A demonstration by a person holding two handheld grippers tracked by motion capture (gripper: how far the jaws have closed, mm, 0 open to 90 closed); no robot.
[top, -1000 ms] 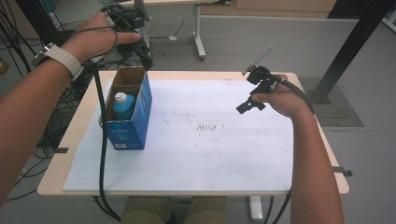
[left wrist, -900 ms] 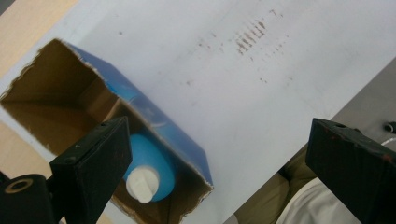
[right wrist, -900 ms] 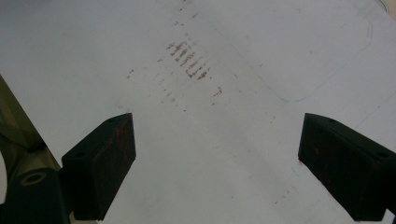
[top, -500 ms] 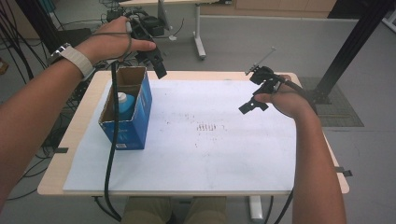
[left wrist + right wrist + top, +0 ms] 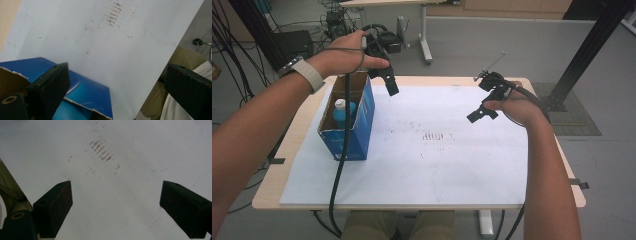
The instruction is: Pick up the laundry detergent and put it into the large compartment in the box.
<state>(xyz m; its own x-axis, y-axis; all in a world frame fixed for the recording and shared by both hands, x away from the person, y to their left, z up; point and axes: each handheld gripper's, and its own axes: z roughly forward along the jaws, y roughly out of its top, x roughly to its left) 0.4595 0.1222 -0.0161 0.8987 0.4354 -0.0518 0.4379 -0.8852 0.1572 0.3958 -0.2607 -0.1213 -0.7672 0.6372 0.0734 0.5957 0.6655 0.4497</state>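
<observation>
Two wide-open, empty grippers: left gripper (image 5: pixel 388 80) now swung rightward past open blue cardboard box (image 5: pixel 349 120) holding a blue white-capped bottle (image 5: pixel 343 112), likely placed; right gripper (image 5: pixel 482 111) unmoved.

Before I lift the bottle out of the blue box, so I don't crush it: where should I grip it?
Grip the bottle by its white cap, coming straight down from above. It stands upright inside the open-topped box, whose walls block its sides. The left gripper, jaws open, hangs nearest.
</observation>
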